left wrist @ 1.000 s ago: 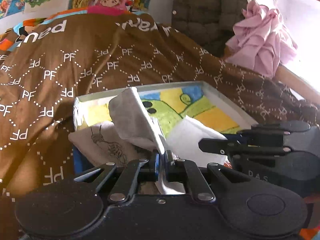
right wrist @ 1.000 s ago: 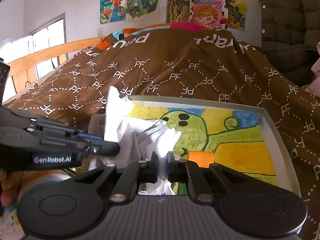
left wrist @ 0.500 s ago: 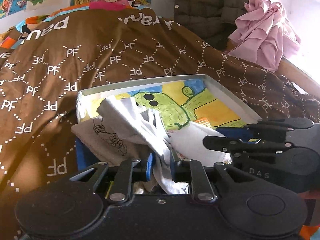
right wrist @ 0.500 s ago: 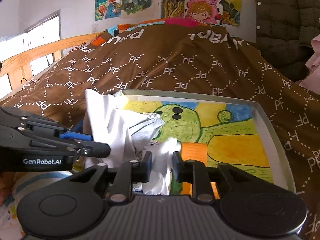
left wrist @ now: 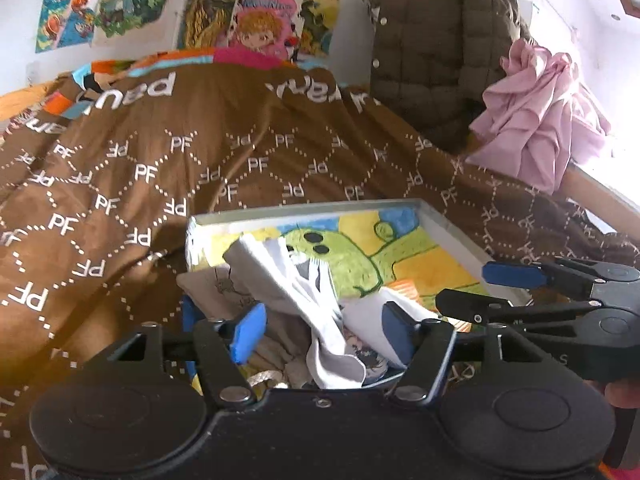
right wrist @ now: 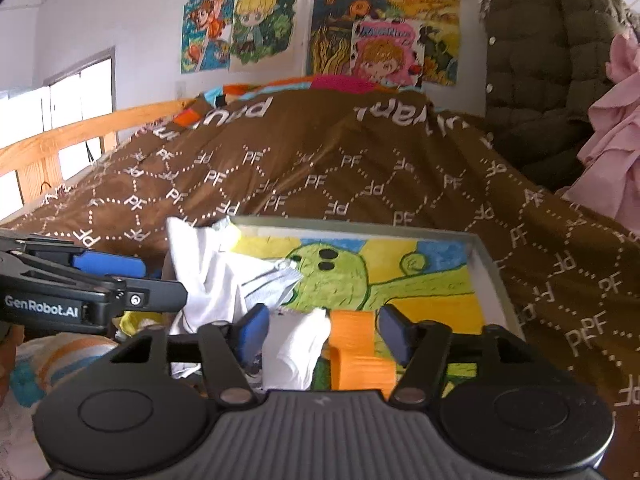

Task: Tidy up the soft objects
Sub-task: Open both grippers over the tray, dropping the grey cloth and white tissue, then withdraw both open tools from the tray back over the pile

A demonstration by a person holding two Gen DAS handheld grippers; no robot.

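Resting loosely at the near left corner of the tray (left wrist: 448,228), the white cloth (left wrist: 288,280) lay between the wide-open fingers of the left gripper (left wrist: 320,334), which held nothing. The right gripper (right wrist: 318,334) was also spread wide and empty, over a white piece (right wrist: 296,344) and an orange piece (right wrist: 356,344). I judged that the crumpled cloth could slide over the tray's edge onto the brown blanket (left wrist: 160,168), because nothing gripped it.

Posters (right wrist: 244,28) above brown blanket (right wrist: 320,168); quilted jacket (right wrist: 544,40) hanging.
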